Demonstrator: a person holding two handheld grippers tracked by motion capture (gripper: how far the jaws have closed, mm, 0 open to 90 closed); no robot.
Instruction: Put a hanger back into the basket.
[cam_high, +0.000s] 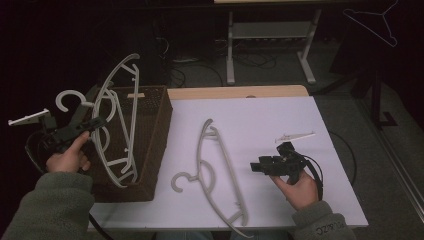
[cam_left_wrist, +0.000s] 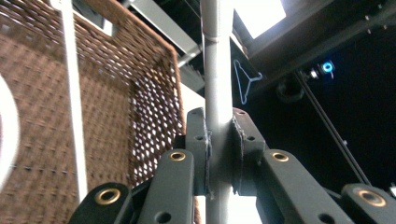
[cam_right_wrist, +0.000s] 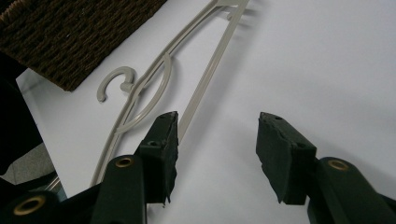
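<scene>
**Hangers into basket: one gripped, one on the counter**

Left gripper: we've got its fingers clamped narrow on a bar of the grey plastic hanger, held tilted over the wicker basket at the counter's left end. The grip looks solid and the bar sits square between the pads.

Second hanger lies flat on the white counter, hook towards us, just right of the basket.

Right gripper: fingers wide apart, nothing between them, just beside that hanger's straight bar.

Handling, our read: light, rigid moulded plastic, smooth so a bit slippery, and long enough to swing. We'd take it mid-bar or near the hook junction; the thin curved arm would twist in the pads.
</scene>
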